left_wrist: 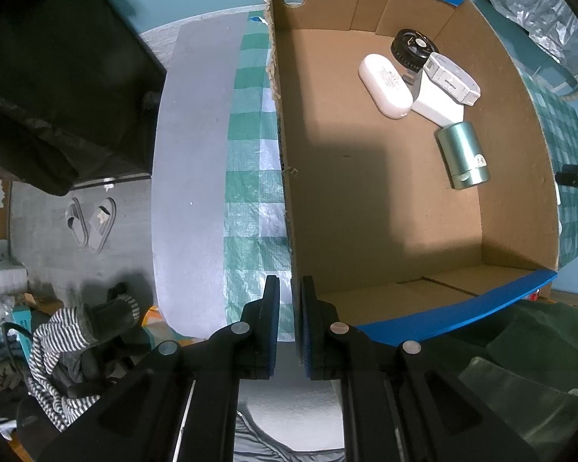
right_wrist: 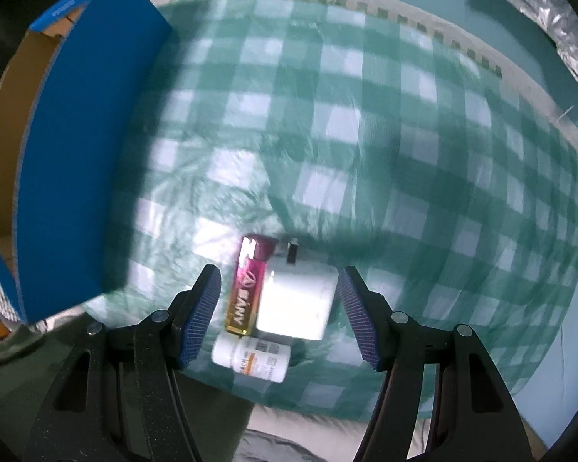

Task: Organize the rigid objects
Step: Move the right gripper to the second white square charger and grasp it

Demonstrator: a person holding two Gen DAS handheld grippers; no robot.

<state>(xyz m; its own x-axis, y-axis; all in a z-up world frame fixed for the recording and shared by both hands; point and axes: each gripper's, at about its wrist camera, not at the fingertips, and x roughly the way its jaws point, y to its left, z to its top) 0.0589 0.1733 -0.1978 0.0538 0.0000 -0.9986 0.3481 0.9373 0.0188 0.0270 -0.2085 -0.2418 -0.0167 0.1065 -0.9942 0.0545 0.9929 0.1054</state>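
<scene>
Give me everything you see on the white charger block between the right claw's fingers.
The white charger block is a glossy, rounded-corner plastic cube lying on the green checked tablecloth, with a dark prong at its far end. A pink-and-gold tube lies against its left side; a white pill bottle lies just below it. The right claw straddles it, open, not touching.

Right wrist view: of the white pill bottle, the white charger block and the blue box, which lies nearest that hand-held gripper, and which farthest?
1. White pill bottle: lowest, between the fingers of the right hand-held gripper.
2. White charger block: just beyond it.
3. Blue box: far left.
</scene>
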